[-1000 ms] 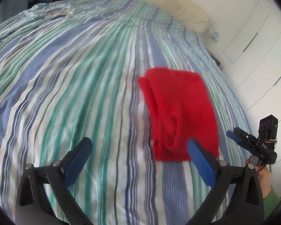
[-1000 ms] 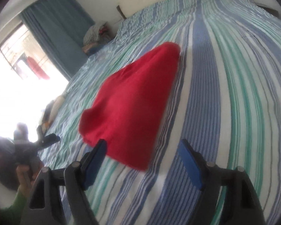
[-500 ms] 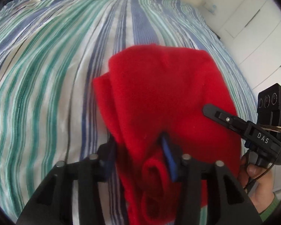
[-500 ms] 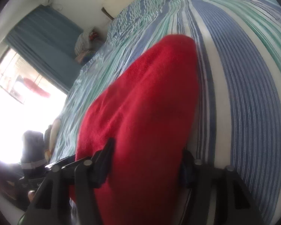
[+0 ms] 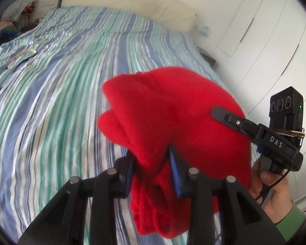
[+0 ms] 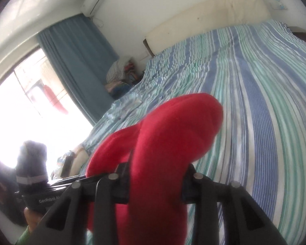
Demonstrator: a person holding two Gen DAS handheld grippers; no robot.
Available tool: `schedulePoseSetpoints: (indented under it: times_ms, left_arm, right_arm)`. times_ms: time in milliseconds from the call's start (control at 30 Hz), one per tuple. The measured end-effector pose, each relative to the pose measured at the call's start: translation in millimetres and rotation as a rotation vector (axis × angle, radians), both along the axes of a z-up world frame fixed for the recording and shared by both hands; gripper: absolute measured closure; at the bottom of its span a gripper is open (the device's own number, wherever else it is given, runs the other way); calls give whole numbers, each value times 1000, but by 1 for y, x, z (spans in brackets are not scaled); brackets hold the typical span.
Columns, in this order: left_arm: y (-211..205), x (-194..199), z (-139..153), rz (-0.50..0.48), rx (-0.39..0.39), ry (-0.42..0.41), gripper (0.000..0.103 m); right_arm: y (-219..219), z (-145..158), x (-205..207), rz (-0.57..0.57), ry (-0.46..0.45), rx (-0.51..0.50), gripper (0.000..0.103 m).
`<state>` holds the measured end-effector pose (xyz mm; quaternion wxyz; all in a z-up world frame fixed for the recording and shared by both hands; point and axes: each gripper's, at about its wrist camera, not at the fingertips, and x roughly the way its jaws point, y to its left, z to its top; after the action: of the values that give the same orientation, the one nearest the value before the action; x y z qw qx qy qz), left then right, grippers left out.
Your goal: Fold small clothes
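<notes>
A folded red fleece garment (image 5: 169, 110) is held up above the striped bed (image 5: 51, 102). My left gripper (image 5: 152, 163) is shut on its near left edge, the cloth bunched between the blue pads. My right gripper (image 6: 157, 173) is shut on the other side of the same garment (image 6: 173, 126), which fills the middle of the right wrist view. The right gripper also shows in the left wrist view (image 5: 255, 130), one finger lying over the cloth, a hand below it. The garment's far end sags free in the air.
The blue, green and white striped bedspread (image 6: 255, 81) stretches away to a cream headboard (image 5: 132, 2). A pile of clothes (image 6: 120, 71) sits by the blue curtain (image 6: 75, 57). White wardrobe doors (image 5: 265, 30) stand on the right. A bright window (image 6: 20, 106) is at left.
Both grippers closed on the red garment where it lay on the bed and have lifted it up off the bedspread; the views now tilt up toward the headboard.
</notes>
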<state>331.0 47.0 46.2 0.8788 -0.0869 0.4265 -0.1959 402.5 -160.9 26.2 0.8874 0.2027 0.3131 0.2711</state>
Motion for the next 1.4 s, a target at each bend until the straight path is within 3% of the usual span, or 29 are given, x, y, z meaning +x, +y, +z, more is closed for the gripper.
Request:
schedulePoseSetpoints:
  times_ms: [33, 67, 133, 167, 267, 333, 400, 500, 633, 800, 1233, 1400]
  left_arm:
    - [-1, -1, -14, 15, 47, 19, 30]
    - [-1, -4, -31, 40, 109, 31, 23]
    - [4, -19, -66, 85, 239, 54, 21]
    - [8, -33, -80, 96, 284, 66, 21]
    - [16, -87, -92, 133, 360, 20, 21]
    - [14, -124, -83, 169, 404, -46, 6]
    - [9, -157, -67, 219, 437, -133, 1]
    - [-2, -191, -42, 262, 470, -215, 1]
    - [-13, -231, -20, 347, 505, -278, 1]
    - [-11, -259, -10, 381, 411, -186, 1]
    - [-27, -291, -10, 316, 430, -158, 1]
    - [-31, -294, -12, 308, 440, -144, 1]
  right_arm:
    - [-1, -3, 1, 3, 21, -1, 60]
    - [-3, -10, 0, -3, 58, -19, 56]
    - [-10, -37, -5, -29, 142, -111, 21]
    - [-15, -53, -12, -42, 179, -164, 18]
    - [-37, -91, -53, -72, 235, -292, 18]
    - [-47, -106, -89, -83, 245, -356, 18]
    - [-51, -113, -126, -105, 245, -425, 17]
    - [-45, -105, -174, -144, 202, -533, 4]
    - [-28, -72, -229, -165, 74, -595, 2]
    - [-9, -38, -277, -172, 22, -602, 1]
    - [25, -24, -328, -143, 111, -521, 1]
    - [29, -20, -334, -145, 117, -546, 1]
